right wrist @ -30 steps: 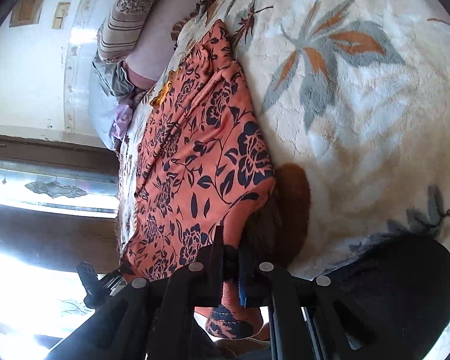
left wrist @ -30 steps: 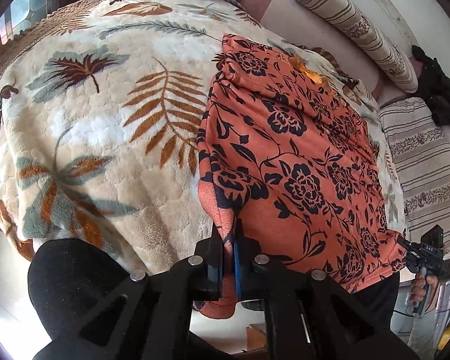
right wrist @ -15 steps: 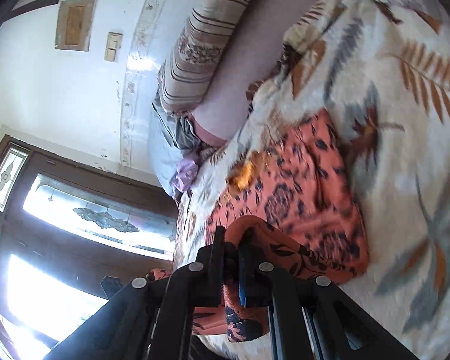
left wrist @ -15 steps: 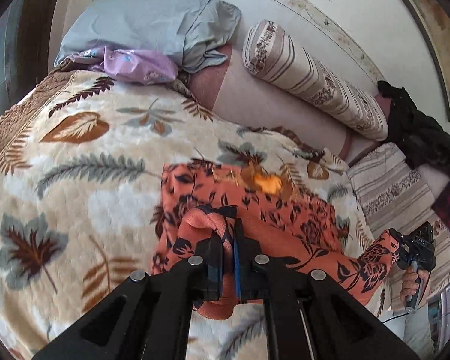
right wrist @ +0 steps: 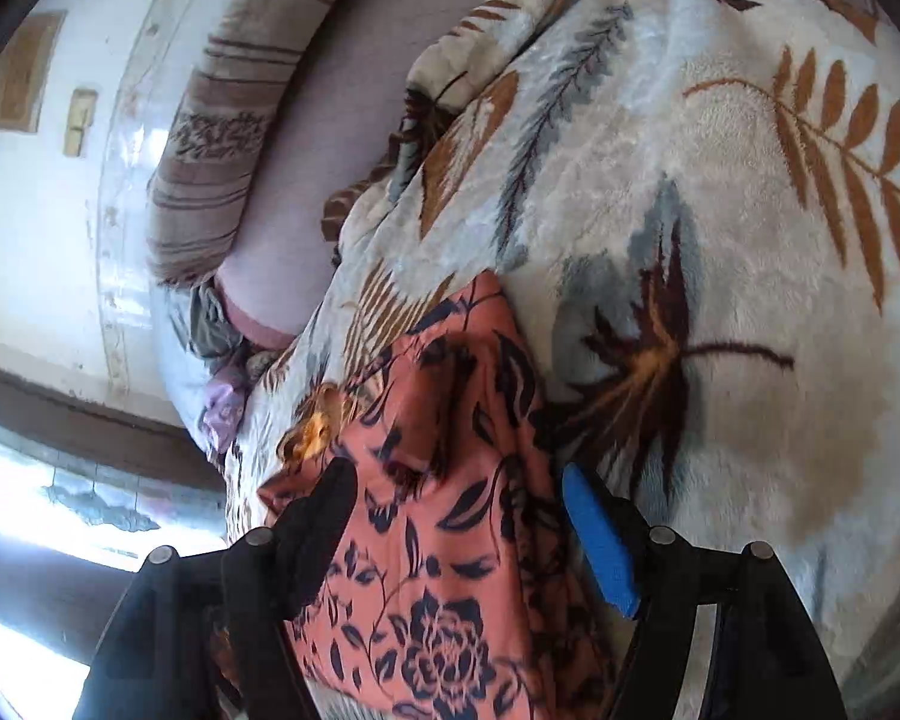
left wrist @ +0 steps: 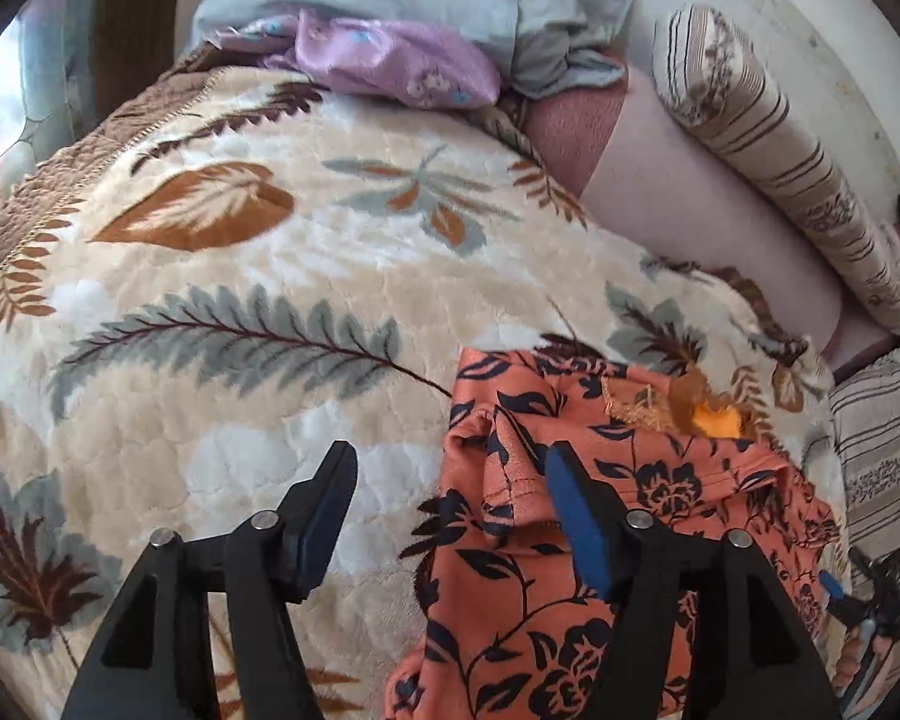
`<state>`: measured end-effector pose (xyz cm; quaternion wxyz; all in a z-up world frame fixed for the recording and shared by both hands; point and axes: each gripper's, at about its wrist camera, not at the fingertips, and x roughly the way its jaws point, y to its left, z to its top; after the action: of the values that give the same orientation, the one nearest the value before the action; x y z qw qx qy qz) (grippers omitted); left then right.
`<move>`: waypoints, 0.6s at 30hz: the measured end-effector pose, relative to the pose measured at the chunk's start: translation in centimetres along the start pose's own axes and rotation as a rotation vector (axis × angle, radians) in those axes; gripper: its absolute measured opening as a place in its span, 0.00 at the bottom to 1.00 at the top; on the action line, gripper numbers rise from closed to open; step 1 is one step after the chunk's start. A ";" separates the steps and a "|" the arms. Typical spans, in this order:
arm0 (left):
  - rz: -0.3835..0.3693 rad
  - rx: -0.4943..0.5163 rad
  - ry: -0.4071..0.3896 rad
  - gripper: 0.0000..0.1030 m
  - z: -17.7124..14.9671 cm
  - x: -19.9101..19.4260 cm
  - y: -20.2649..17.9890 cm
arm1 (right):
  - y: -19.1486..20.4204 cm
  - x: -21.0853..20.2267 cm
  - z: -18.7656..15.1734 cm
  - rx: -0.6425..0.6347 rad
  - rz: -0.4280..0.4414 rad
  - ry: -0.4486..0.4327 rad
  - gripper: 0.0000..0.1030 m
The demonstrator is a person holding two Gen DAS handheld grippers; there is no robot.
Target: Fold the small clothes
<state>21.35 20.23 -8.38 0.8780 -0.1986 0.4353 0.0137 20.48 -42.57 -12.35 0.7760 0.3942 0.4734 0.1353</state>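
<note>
An orange garment with dark flowers (left wrist: 510,612) lies folded over on itself on the leaf-patterned blanket (left wrist: 240,330). My left gripper (left wrist: 450,462) hovers over its left folded edge. Its jaws are opening, the pads clear of the cloth, which lies loose below and between them. In the right wrist view the same garment (right wrist: 438,570) stretches under my right gripper (right wrist: 455,477). Those jaws are opening too, with the cloth between them but not pinched. The right gripper (left wrist: 870,588) also shows small at the left view's lower right, held in a hand.
A striped bolster (left wrist: 798,180) and a pink sheet (left wrist: 690,210) run along the wall behind the blanket. Grey and purple clothes (left wrist: 402,60) are heaped at the far end. A bright window (right wrist: 60,510) is beside the bed.
Both grippers carried the garment's near edge away from the bed's front and over its far part. Both have let go and now stand open above the fold.
</note>
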 end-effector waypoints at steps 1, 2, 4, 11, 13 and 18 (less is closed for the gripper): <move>-0.017 -0.023 -0.027 0.79 -0.6 -1.5 0.6 | 0.4 -0.3 -0.7 -0.033 -0.009 0.022 0.72; -0.028 -0.041 -0.039 0.83 -1.2 -2.4 1.2 | 0.6 -0.3 -1.6 -0.067 -0.026 0.047 0.72; -0.057 -0.027 0.004 0.83 -3.1 -2.3 1.6 | 1.0 0.6 -2.6 -0.130 -0.099 0.096 0.72; 0.085 0.216 0.170 0.49 -7.9 4.0 -3.9 | 2.6 4.6 -2.9 -0.184 -0.216 0.235 0.26; 0.049 0.191 0.236 0.18 -6.4 4.1 -5.0 | 4.0 4.0 -3.0 -0.205 -0.243 0.238 0.25; -0.049 0.171 0.134 0.17 -4.1 -2.9 -6.2 | 8.2 -1.1 -3.7 -0.234 -0.170 0.164 0.20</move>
<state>17.64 13.47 -6.30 0.8607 -0.1341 0.4876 -0.0585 18.12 -36.02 -6.49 0.7840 0.2470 0.5479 0.1552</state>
